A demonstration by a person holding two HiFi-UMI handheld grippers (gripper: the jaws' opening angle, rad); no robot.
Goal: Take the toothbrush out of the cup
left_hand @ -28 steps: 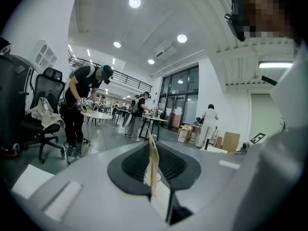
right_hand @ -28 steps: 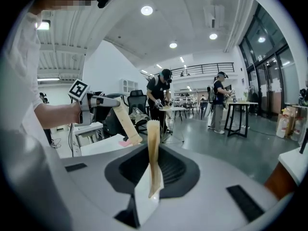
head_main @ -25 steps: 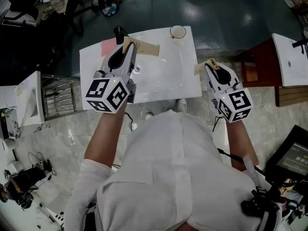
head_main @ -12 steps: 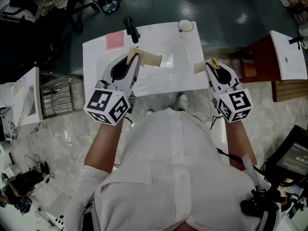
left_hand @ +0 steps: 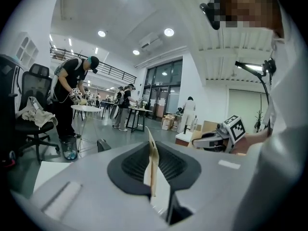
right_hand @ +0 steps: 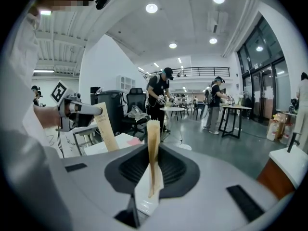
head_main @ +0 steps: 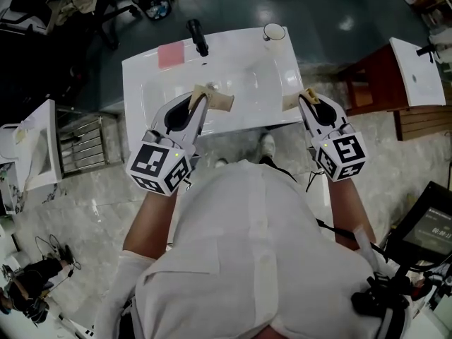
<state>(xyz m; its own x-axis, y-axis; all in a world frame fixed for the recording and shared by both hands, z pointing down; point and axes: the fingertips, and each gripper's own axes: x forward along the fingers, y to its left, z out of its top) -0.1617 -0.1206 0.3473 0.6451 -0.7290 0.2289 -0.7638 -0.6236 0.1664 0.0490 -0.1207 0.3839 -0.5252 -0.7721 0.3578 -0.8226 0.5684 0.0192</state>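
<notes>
A clear cup stands on the far right corner of the white washbasin; I cannot make out a toothbrush in it. My left gripper hovers over the basin's front edge, shut on a tan printed card, which shows edge-on between the jaws as the card. My right gripper is off the basin's front right corner, shut on a smaller tan paper piece, the upright strip. In the right gripper view the left gripper holds its card.
A black faucet and a pink pad sit at the basin's far side. A second white basin on a brown stand is to the right, a metal rack to the left. People work at tables beyond.
Both grippers have drawn back toward the person, from over the basin to its front edge, each still holding its tan paper. The basin now lies farther ahead in view.
</notes>
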